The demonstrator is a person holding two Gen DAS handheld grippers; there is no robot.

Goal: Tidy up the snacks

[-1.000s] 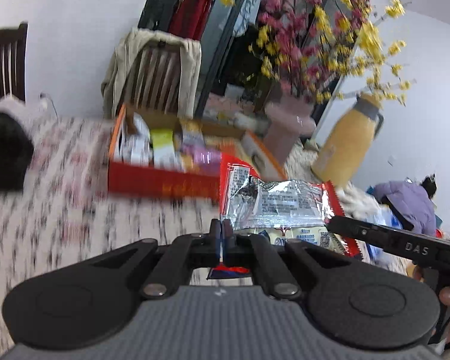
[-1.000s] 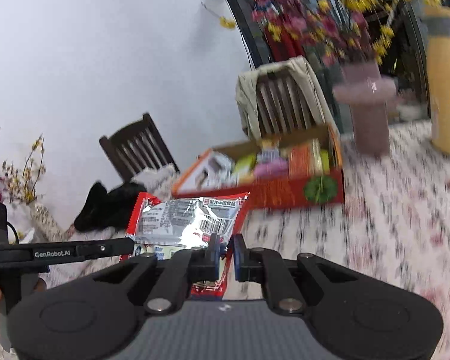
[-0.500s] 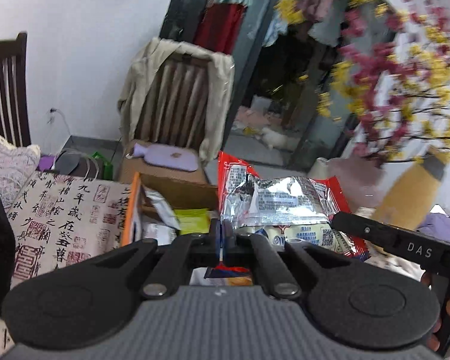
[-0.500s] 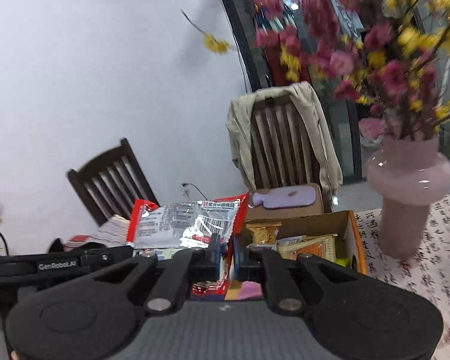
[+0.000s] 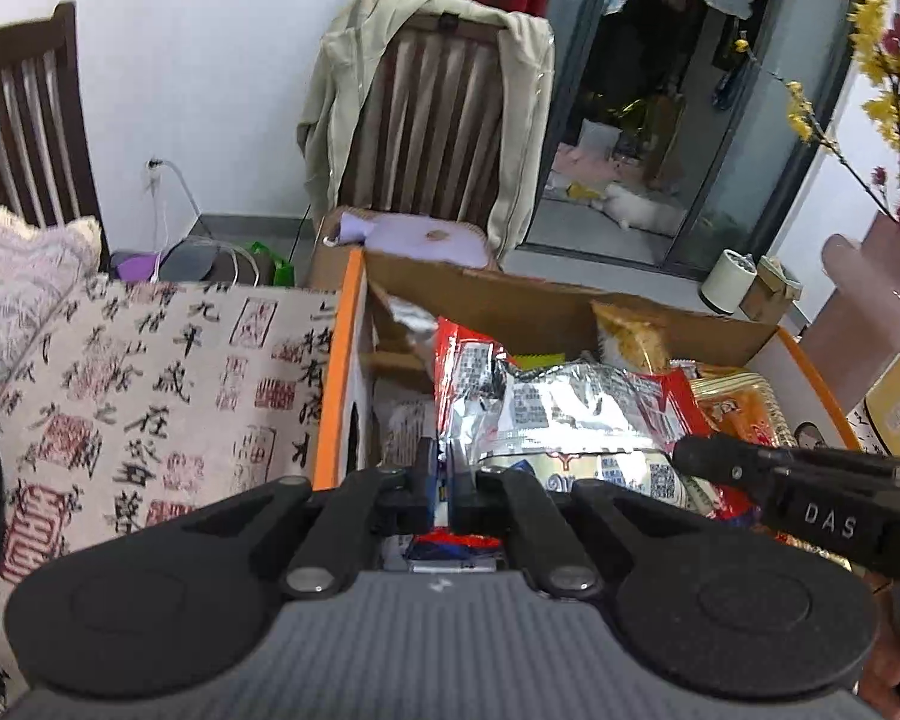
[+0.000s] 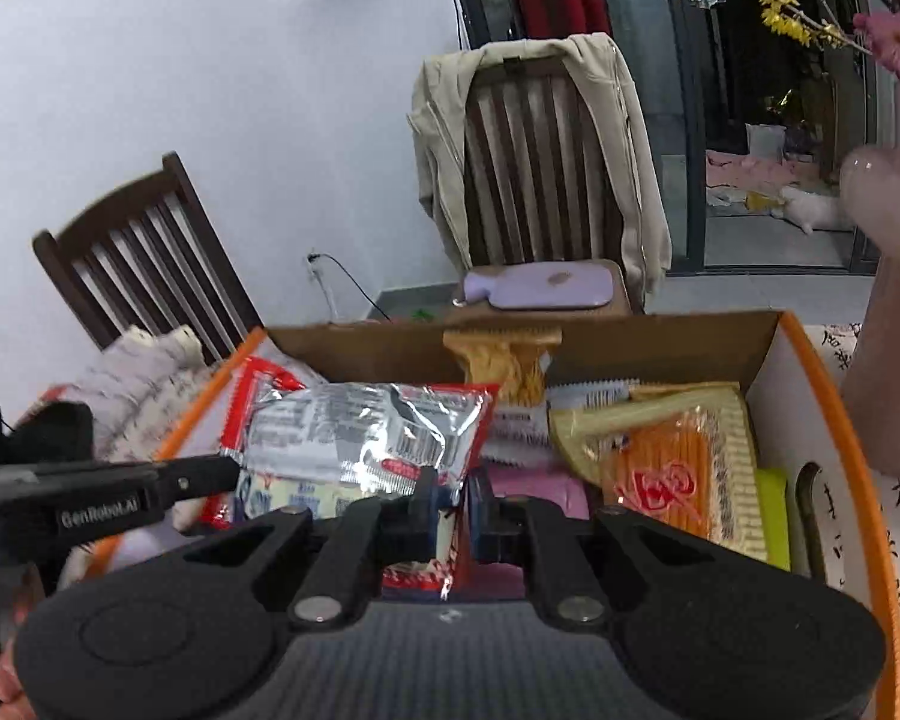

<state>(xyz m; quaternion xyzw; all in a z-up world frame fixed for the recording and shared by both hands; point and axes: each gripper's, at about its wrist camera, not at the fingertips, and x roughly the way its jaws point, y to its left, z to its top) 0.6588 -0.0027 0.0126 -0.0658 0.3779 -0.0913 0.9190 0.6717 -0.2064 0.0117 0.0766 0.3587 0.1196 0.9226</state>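
Note:
A red and silver snack bag (image 5: 570, 408) (image 6: 360, 432) hangs over the open orange cardboard box (image 5: 336, 372) (image 6: 786, 384). My left gripper (image 5: 444, 468) is shut on the bag's left edge. My right gripper (image 6: 457, 492) pinches its right edge, and its jaws are starting to open with the bag's red seam still between them. Each gripper also shows from the side in the other's view, the right gripper (image 5: 687, 453) and the left gripper (image 6: 231, 471). Inside the box lie an orange-yellow packet (image 6: 666, 468), a pink packet (image 6: 534, 486) and a green one (image 6: 771, 504).
The box stands on a tablecloth with calligraphy print (image 5: 150, 390). A pink vase (image 5: 870, 294) (image 6: 894, 300) with flowering branches stands close to the box's right side, and a yellow bottle (image 5: 897, 396) beside it. Behind the table is a chair draped with a beige jacket (image 5: 432, 102).
Both grippers have carried the bag forward and down, from in front of the box to right over its inside. The gap between the right gripper's fingers has grown slightly.

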